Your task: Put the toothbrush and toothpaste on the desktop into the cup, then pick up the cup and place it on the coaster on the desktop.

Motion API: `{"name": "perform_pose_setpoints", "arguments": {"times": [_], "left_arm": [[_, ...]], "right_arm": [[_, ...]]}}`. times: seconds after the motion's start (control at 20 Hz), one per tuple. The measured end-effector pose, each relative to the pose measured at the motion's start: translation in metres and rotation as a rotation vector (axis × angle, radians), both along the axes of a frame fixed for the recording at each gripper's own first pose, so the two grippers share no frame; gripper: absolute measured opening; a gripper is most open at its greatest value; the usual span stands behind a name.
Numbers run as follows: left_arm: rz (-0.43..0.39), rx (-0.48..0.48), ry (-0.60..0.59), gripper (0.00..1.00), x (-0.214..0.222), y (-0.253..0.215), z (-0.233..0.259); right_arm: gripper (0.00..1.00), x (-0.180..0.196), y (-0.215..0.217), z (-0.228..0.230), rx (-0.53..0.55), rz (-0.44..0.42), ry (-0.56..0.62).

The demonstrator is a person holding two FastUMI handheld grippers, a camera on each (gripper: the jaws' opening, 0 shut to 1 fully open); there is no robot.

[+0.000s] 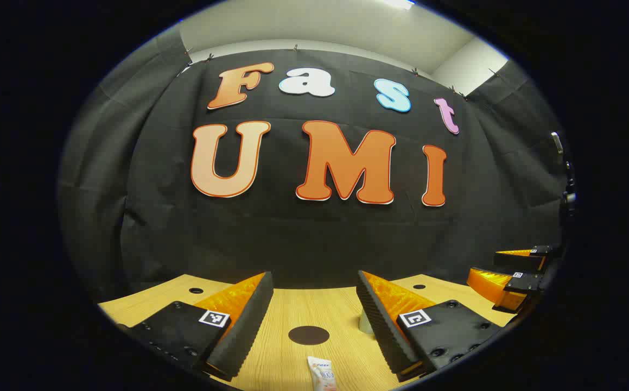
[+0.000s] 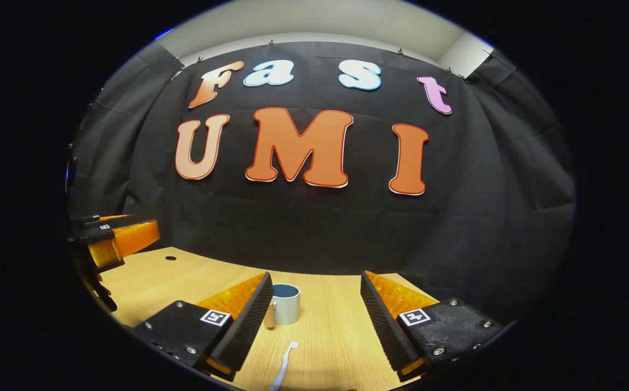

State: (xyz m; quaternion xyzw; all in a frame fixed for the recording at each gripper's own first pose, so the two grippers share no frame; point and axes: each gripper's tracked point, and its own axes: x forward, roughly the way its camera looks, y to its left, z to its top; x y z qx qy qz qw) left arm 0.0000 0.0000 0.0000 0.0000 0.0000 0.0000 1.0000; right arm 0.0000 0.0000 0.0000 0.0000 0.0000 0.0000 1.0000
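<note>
In the left gripper view my left gripper point(image 1: 314, 288) is open above the wooden desktop point(image 1: 287, 315). A dark round coaster point(image 1: 308, 335) lies between its fingers, and the end of a white toothpaste tube point(image 1: 322, 373) shows at the bottom edge. A pale cup point(image 1: 365, 323) peeks from behind the right finger. The right gripper point(image 1: 509, 277) hangs at the far right. In the right gripper view my right gripper point(image 2: 314, 288) is open. A light blue cup point(image 2: 285, 303) stands upright beside its left finger. A white toothbrush point(image 2: 284, 366) lies on the desk nearer to me.
The black cloth wall closes off the back of the desk. Small round holes point(image 1: 196, 290) sit in the desktop near the far edge. The left gripper point(image 2: 113, 239) hangs over the left side of the desk in the right gripper view.
</note>
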Motion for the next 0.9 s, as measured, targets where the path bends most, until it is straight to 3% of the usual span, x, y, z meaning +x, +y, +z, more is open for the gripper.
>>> {"name": "perform_pose_setpoints", "arguments": {"times": [0.9], "left_arm": [[0.000, 0.013, 0.002, 0.97, 0.002, -0.006, 0.003]], "right_arm": [[0.98, -0.004, -0.010, -0.004, 0.019, -0.021, 0.031]]}}
